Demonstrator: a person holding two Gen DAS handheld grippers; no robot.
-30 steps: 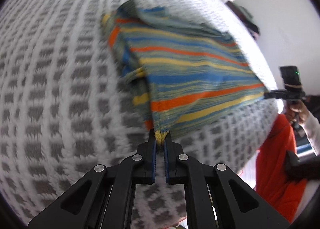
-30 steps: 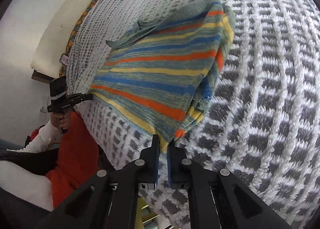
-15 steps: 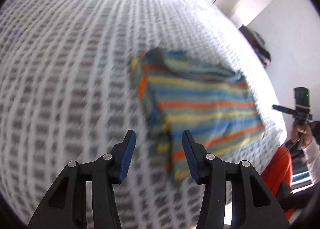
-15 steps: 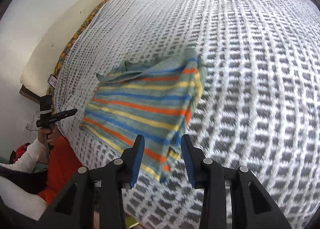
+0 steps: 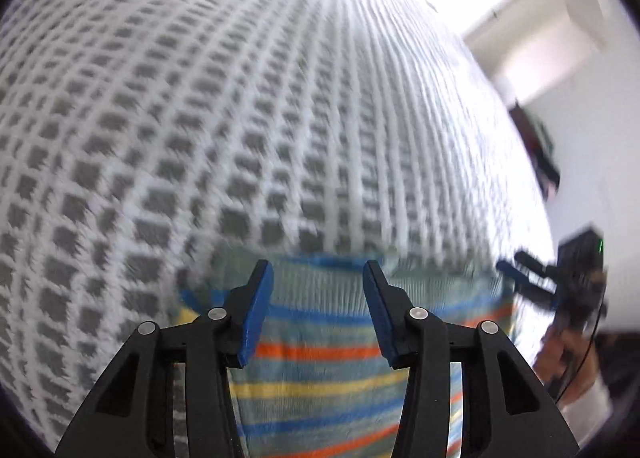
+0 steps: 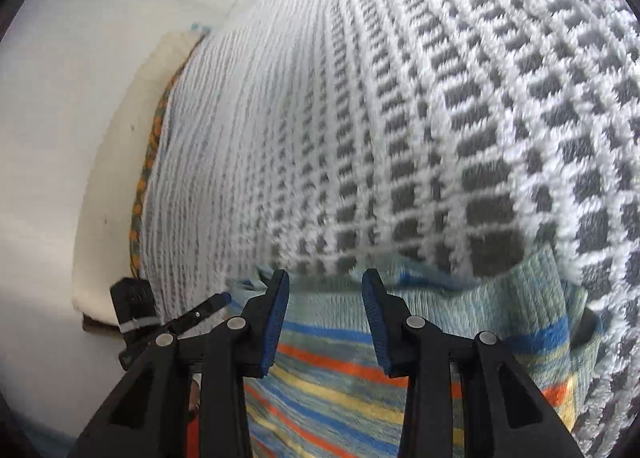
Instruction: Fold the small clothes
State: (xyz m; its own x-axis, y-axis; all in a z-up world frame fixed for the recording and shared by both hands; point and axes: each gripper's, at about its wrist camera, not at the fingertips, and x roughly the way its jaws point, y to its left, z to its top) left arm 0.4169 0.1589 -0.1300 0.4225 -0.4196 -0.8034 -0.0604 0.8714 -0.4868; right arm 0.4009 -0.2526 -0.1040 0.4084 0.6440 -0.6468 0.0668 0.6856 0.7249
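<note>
A small striped garment, blue, orange, yellow and grey-green, lies folded flat on the bed. In the left wrist view my left gripper is open and empty, hovering over the garment's far edge. In the right wrist view my right gripper is open and empty over the same garment, near its far edge. Each gripper shows in the other's view: the right one at the right, the left one at the lower left.
The bed is covered by a white and grey checked blanket that fills both views. A white wall and headboard stand at the left of the right wrist view. A dark object hangs on the far wall.
Both grippers let go of the garment's corner, opened and pulled back, then moved forward over the garment. The garment now lies flat on the bed.
</note>
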